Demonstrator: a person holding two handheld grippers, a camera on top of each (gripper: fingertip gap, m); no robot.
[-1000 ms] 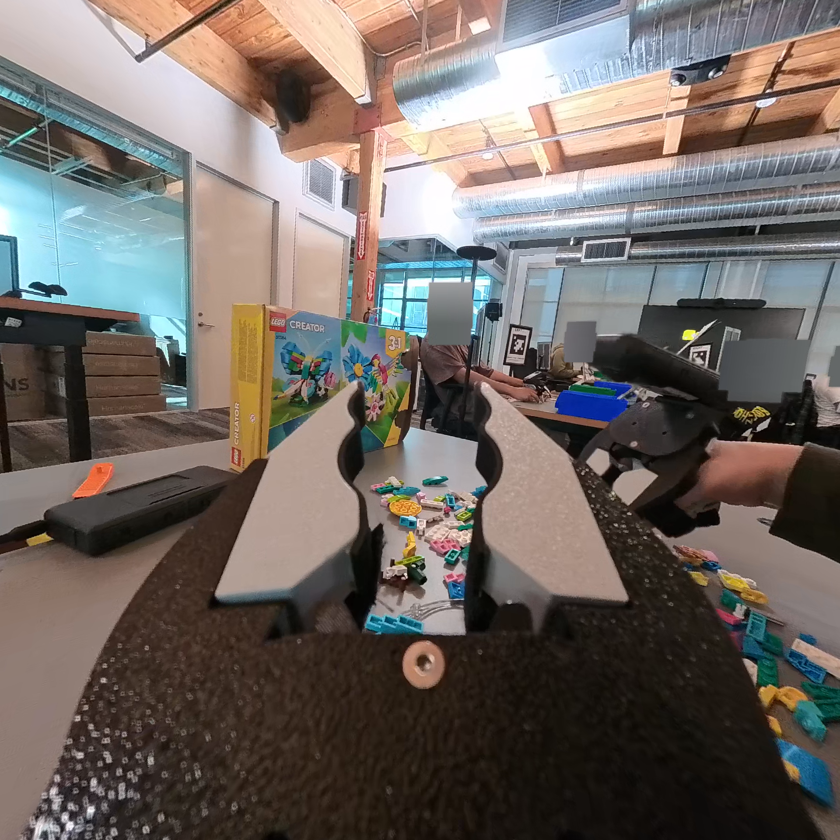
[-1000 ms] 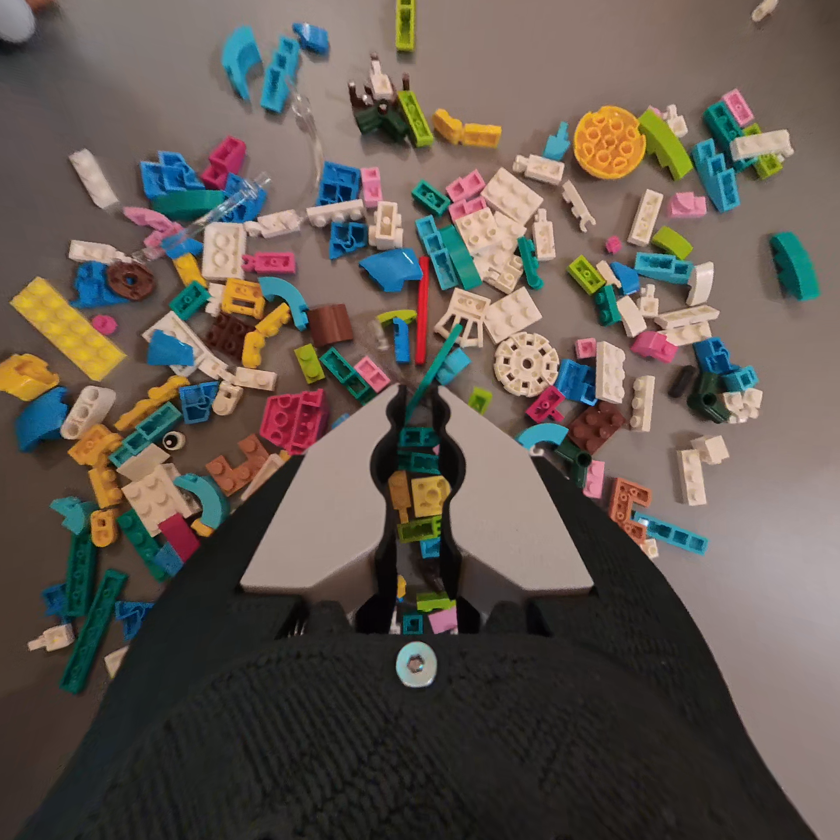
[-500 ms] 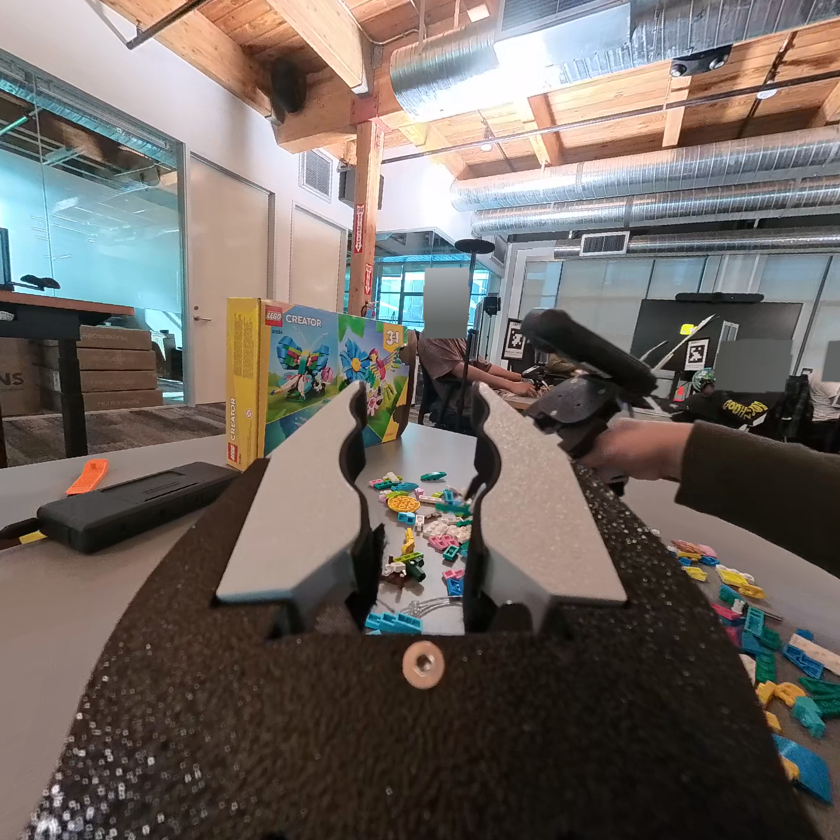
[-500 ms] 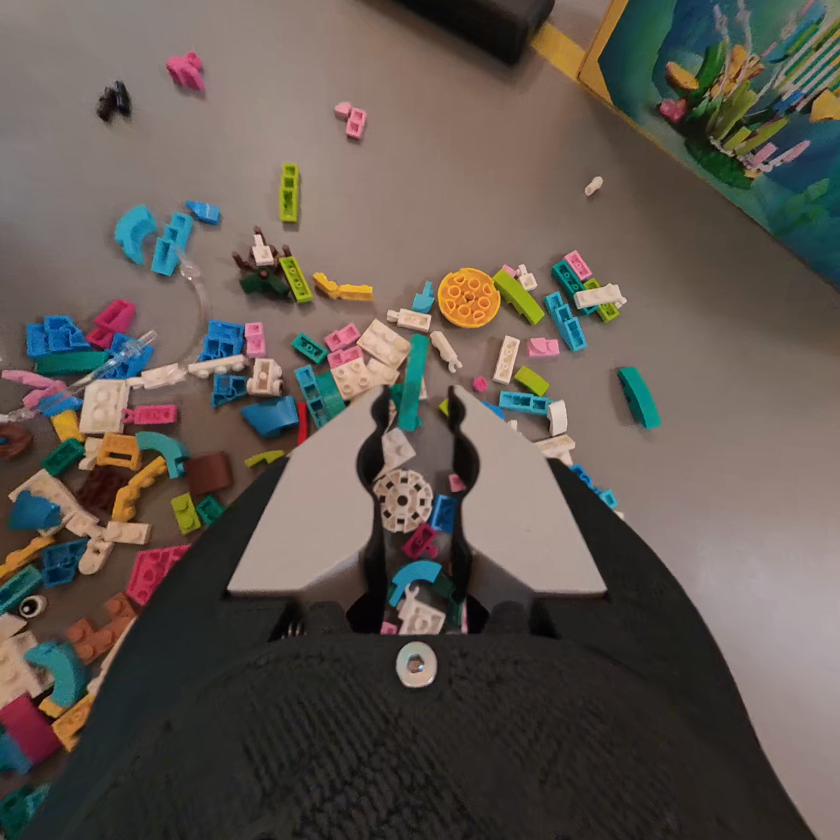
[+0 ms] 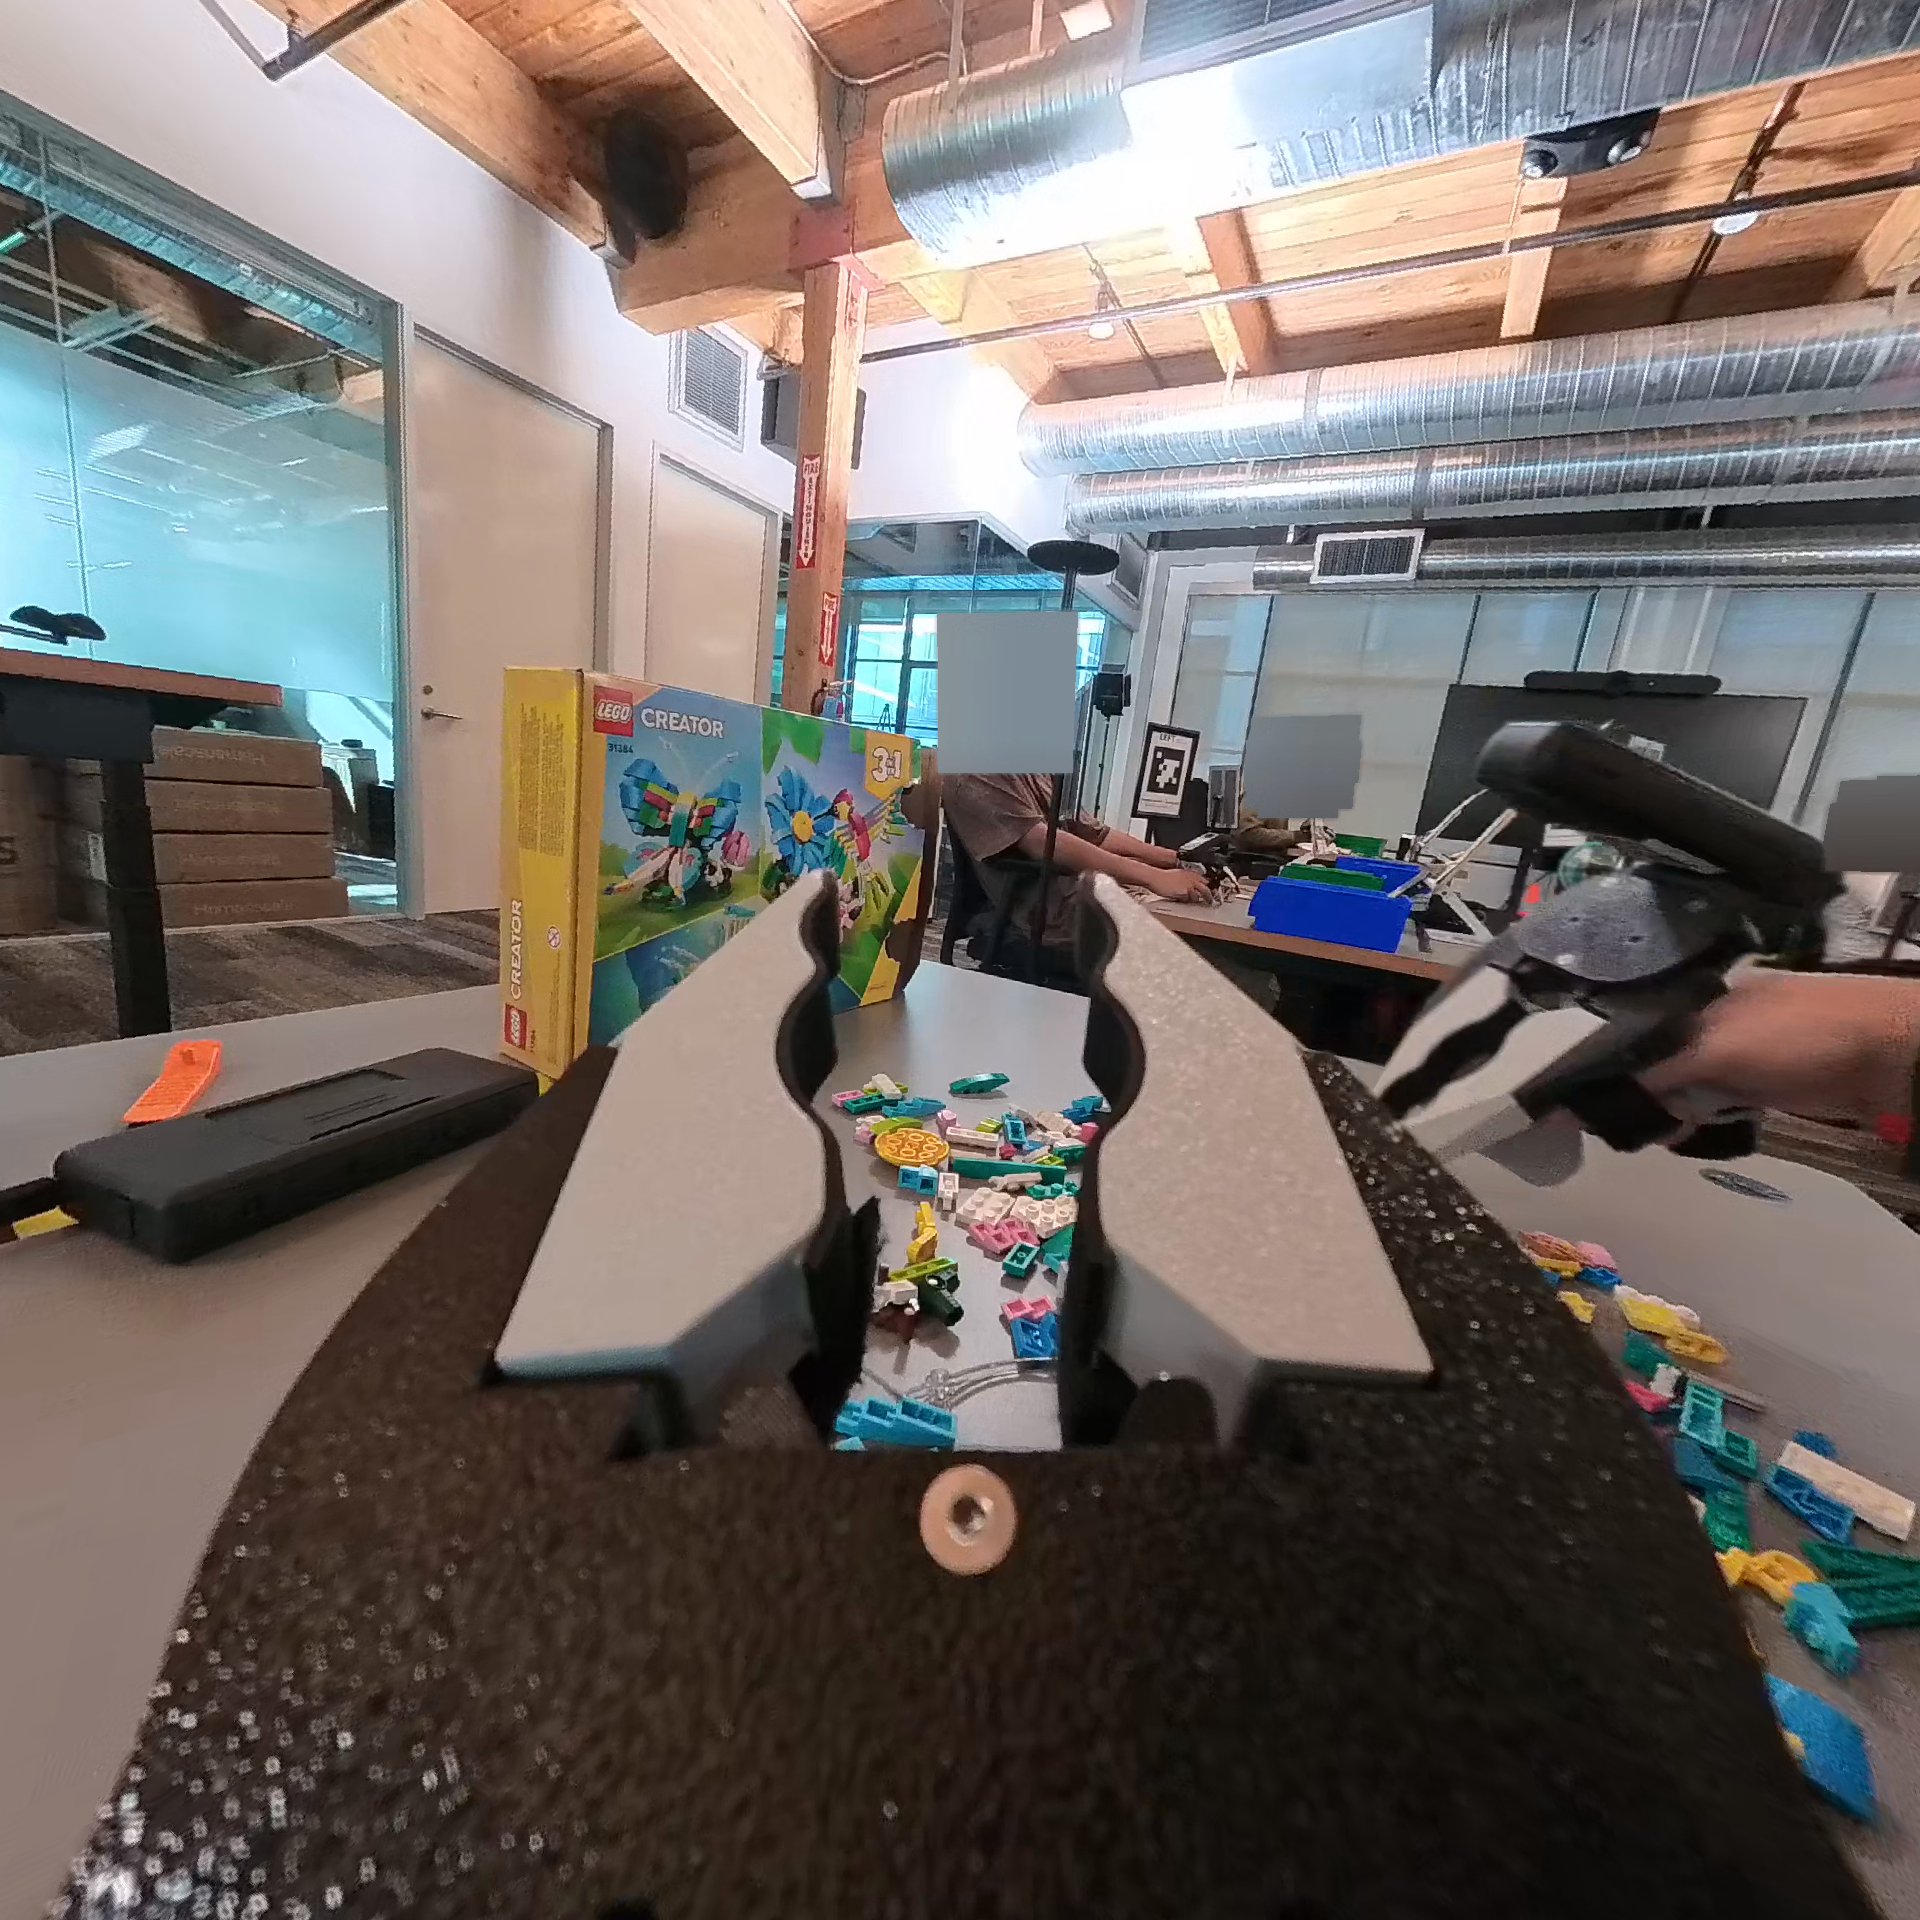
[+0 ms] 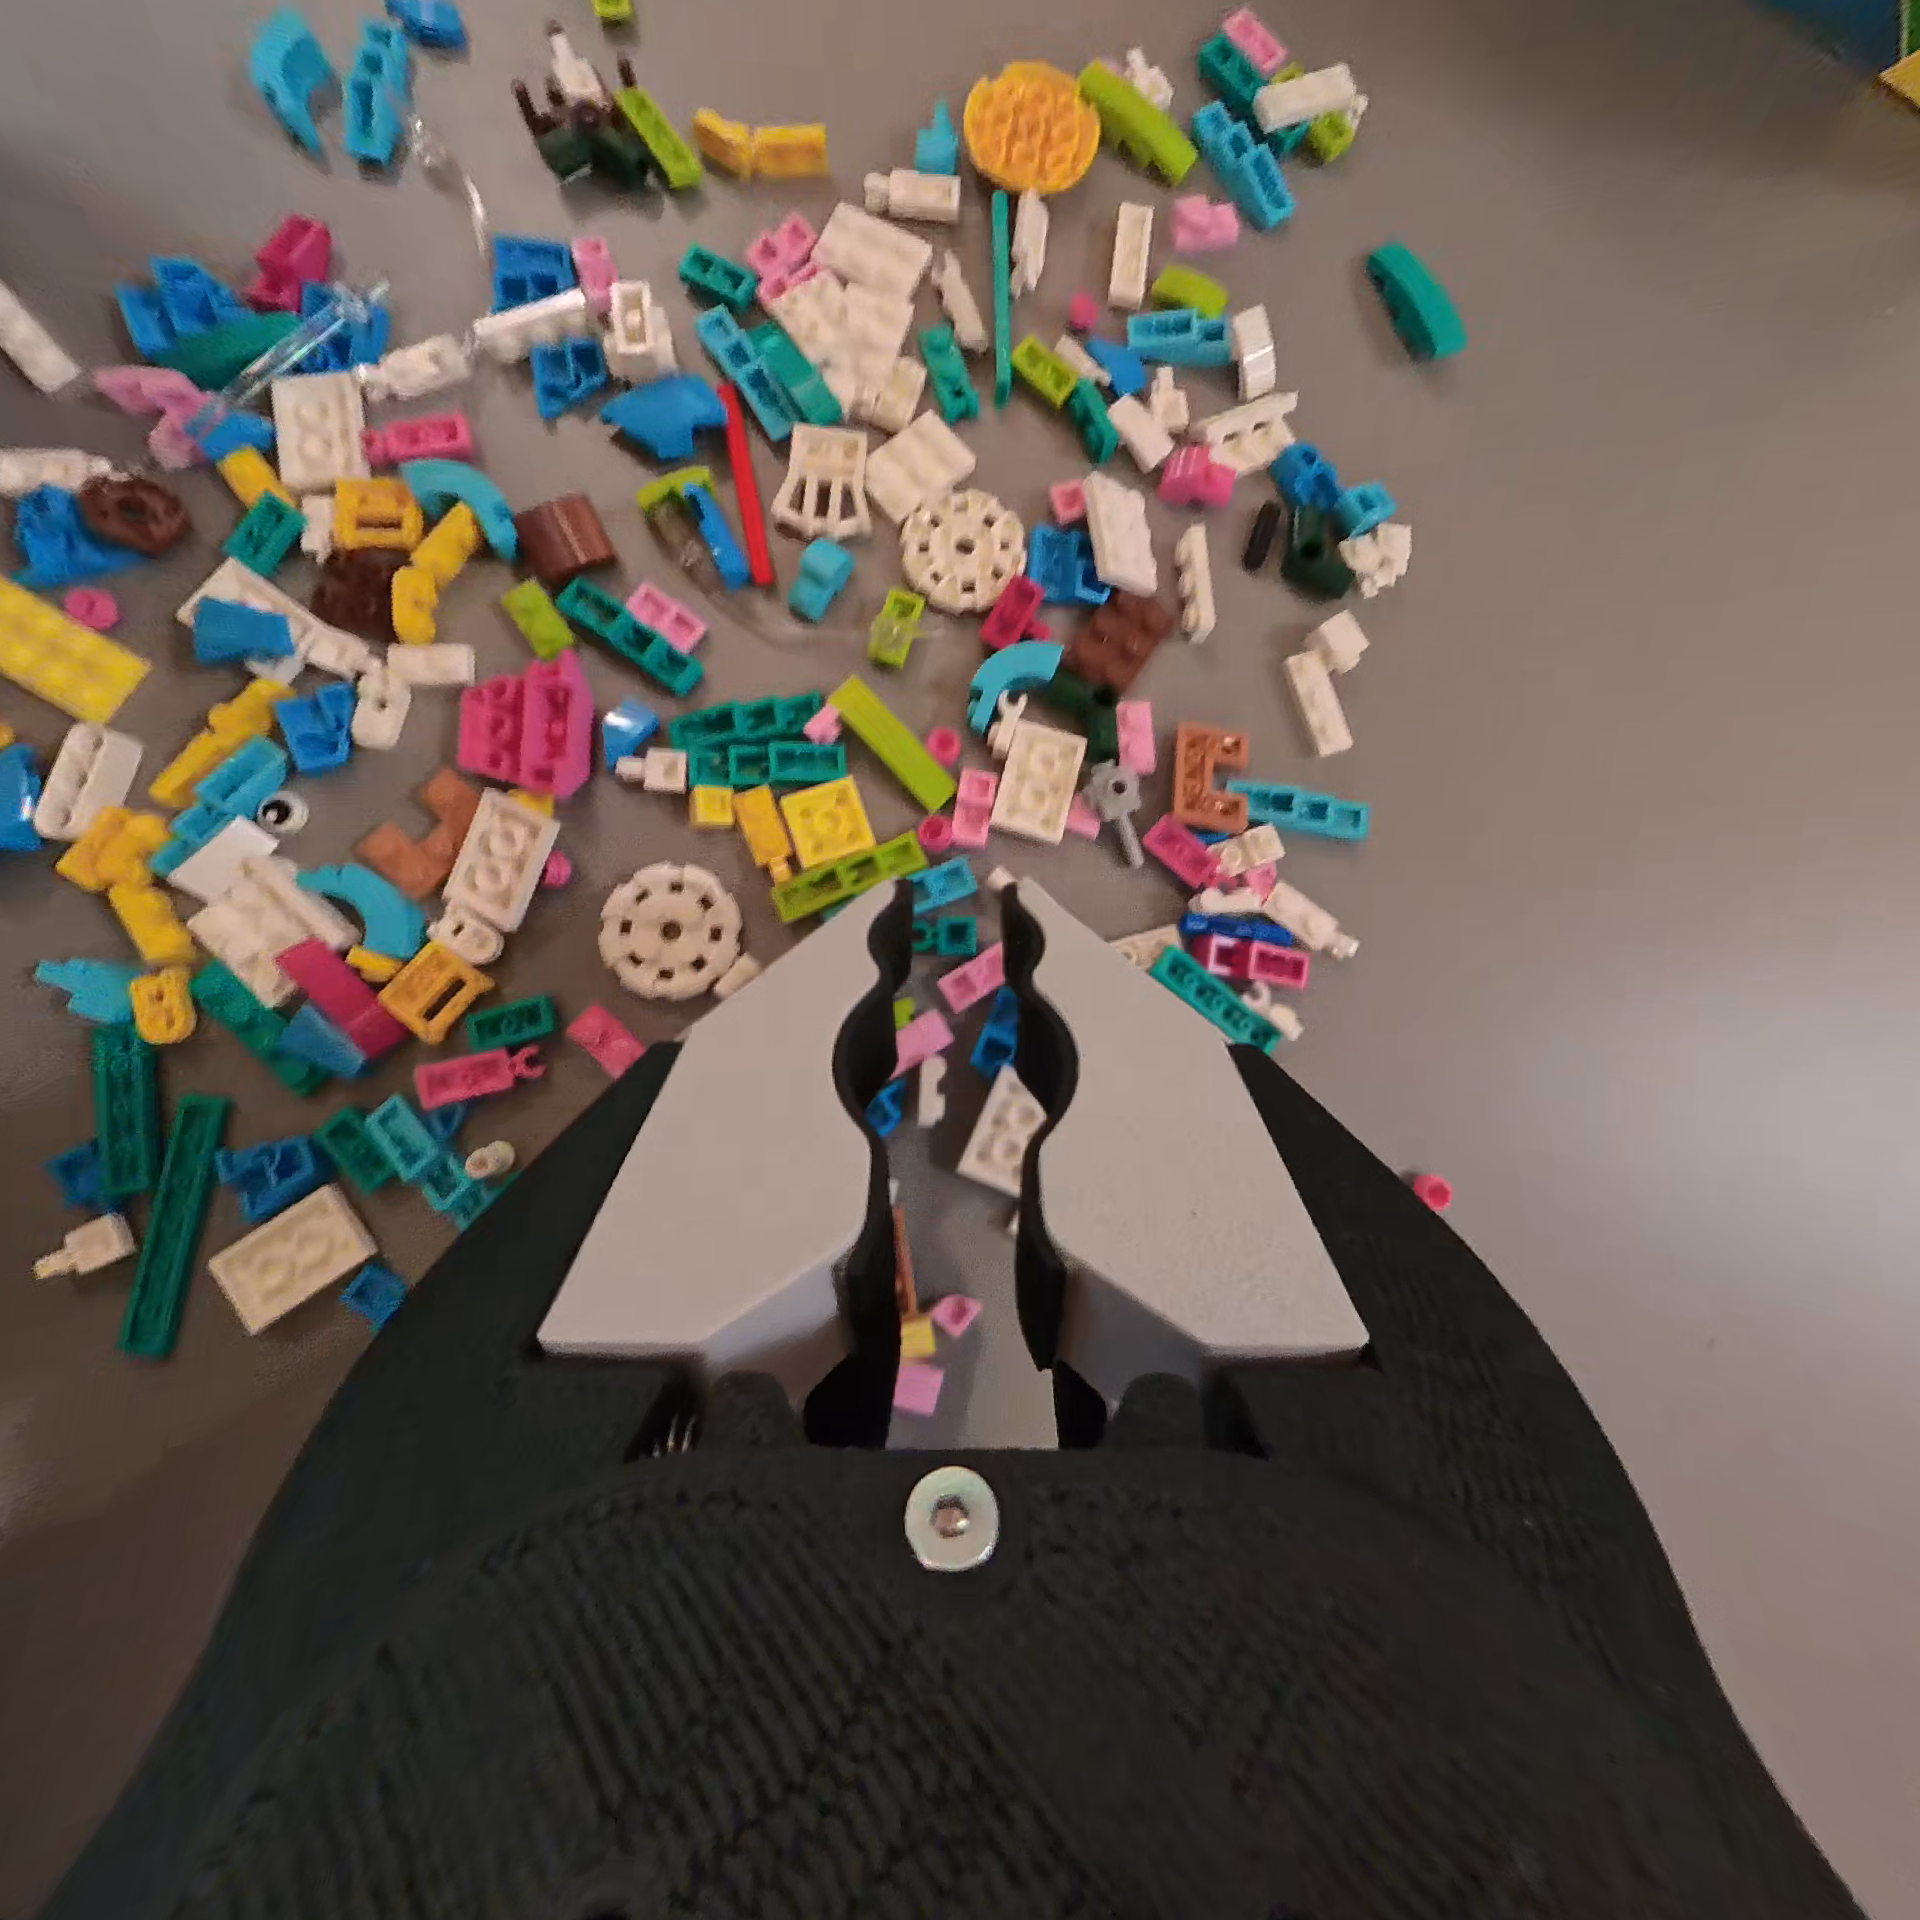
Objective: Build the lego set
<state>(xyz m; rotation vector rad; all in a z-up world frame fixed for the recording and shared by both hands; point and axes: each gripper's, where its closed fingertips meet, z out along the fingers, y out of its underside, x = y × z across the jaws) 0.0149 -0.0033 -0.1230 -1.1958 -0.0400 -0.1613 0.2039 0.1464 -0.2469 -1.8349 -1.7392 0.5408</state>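
Note:
Many loose lego pieces (image 6: 831,582) lie scattered on the grey table (image 6: 1662,727). My right gripper (image 6: 954,899) hangs above the near part of the pile, jaws slightly apart and empty. A thin teal bar (image 6: 1001,301) lies flat on the table beside a yellow round plate (image 6: 1031,125). My left gripper (image 5: 958,894) is open and empty, low over the table and facing the far pieces (image 5: 966,1174) and the lego box (image 5: 707,862). The right gripper (image 5: 1455,1101) also shows in the left wrist view, held in a hand at the right.
A black case (image 5: 291,1143) and an orange brick separator (image 5: 171,1081) lie on the table at the left. More pieces (image 5: 1766,1455) lie at the right. Two white round gear-like plates (image 6: 670,930) sit in the pile. People sit at desks behind the table. The grippers' ends are close to 30 cm from one another. The thin teal bar (image 6: 1001,301) is about 15 cm from my right fingertips and 25 cm from my left. About 20 cm separates my right fingertips from the yellow round plate (image 6: 1031,125).
The right gripper held the teal bar, carried it toward the box, let it go by the yellow plate and pulled back over the near pieces. The left gripper has stayed still.

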